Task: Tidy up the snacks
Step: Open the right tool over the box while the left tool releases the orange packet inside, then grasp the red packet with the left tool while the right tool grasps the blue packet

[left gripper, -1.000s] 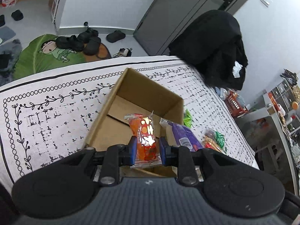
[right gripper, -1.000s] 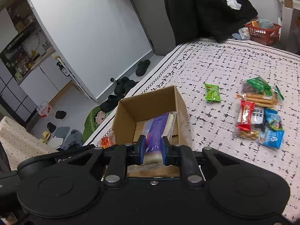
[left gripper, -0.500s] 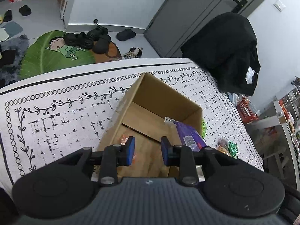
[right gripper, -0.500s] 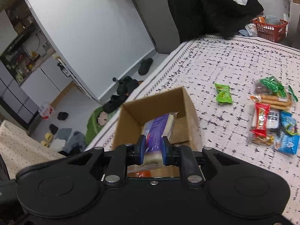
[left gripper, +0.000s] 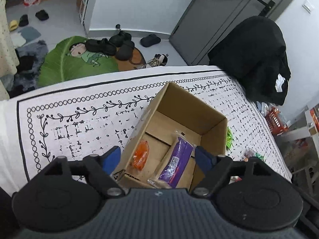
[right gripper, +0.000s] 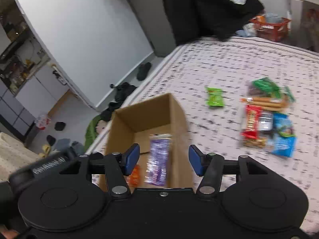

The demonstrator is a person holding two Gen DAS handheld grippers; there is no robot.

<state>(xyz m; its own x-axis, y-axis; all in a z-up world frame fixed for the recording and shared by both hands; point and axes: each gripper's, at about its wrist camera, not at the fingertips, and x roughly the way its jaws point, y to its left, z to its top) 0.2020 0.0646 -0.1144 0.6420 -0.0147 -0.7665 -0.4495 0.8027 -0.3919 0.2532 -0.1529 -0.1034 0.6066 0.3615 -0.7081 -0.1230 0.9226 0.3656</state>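
An open cardboard box (left gripper: 191, 103) (right gripper: 143, 109) stands on the patterned cloth. Inside it lie an orange snack packet (left gripper: 141, 155) (right gripper: 134, 176) and a purple snack packet (left gripper: 178, 161) (right gripper: 158, 159). My left gripper (left gripper: 157, 157) hovers over the box's near end, its jaws opening wide, nothing touching the blue pads. My right gripper (right gripper: 162, 159) is above the box too, jaws opening; the purple packet shows blurred in the gap, free of the pads. A pile of snacks (right gripper: 267, 119) and a lone green packet (right gripper: 215, 99) lie on the cloth to the right.
The table's far edge drops to a floor with a green leaf mat (left gripper: 75, 63) and shoes (left gripper: 111, 45). A black garment (left gripper: 257, 57) hangs past the far right corner. A red basket (right gripper: 271, 27) sits beyond the table.
Both grippers have opened and let go. The orange packet left the left gripper first, the purple packet left the right gripper; both now lie in the box.
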